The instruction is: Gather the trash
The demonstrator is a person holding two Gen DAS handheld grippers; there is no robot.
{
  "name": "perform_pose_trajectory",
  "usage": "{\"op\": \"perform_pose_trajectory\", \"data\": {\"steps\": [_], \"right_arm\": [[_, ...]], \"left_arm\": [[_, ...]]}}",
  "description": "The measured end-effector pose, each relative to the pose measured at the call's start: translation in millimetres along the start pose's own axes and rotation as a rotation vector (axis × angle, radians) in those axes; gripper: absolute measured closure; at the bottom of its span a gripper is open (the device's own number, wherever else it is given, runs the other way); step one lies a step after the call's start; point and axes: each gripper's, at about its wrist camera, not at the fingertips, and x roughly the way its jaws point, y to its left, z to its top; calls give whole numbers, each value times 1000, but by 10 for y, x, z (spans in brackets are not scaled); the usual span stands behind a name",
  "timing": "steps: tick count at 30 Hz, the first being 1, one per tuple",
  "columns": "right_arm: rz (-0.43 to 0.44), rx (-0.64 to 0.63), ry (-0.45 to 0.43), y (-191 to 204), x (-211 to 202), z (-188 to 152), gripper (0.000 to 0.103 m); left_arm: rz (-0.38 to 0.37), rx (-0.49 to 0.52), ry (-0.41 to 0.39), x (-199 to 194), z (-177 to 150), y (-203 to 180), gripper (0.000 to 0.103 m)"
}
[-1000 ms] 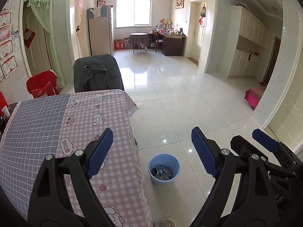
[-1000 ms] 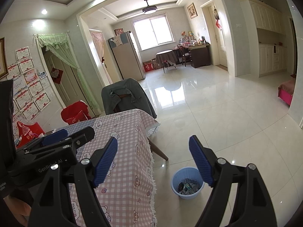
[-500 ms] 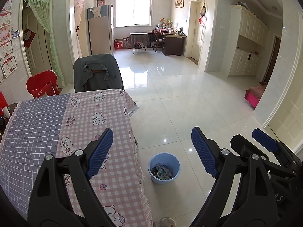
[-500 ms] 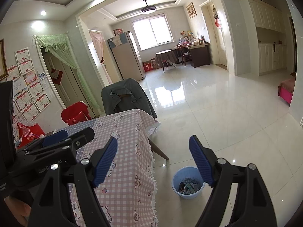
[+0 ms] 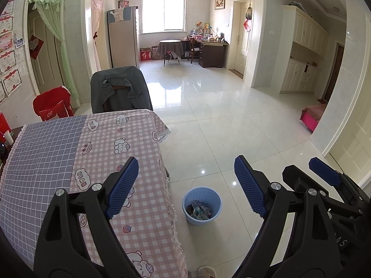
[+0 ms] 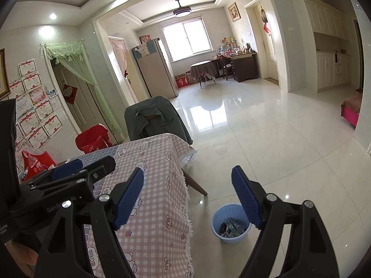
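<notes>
Loads of bare floor (image 5: 231, 120) past the table (image 5: 97, 139) edge. Blue bin (image 5: 201, 205) beside it holds wrappers; left gripper (image 5: 185, 183) and right gripper (image 6: 187, 194) gape wide, empty.

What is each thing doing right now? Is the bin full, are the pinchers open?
left gripper: open, holding nothing
right gripper: open, holding nothing
blue bin: upright on the floor, trash inside, not full
tablecloth: spread over the table, nothing on the part shown
chair: jacket draped over its back
</notes>
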Motion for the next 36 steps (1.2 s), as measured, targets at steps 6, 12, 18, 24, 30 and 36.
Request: {"op": "perform_pose_trajectory", "data": {"steps": [6,12,18,24,30,36], "right_arm": [[3,3,2,36,-9,-16,26],[3,4,3,27,-12,-15,26],[4,6,3,34,-13,-21,26],[4,6,3,18,-13,-21,26],[5,8,3,40,-27,-29,26],[8,10,5,47,-36,-35,26]], "left_arm": [[1,-1,3,-3,12,12,19],[3,4,4,9,22,13,19],[5,6,4,7,22,-2,19],[6,5,4,5,29,3,19],[10,6,2,5,24,19,19],[16,6,3,27,15,26,19]]}}
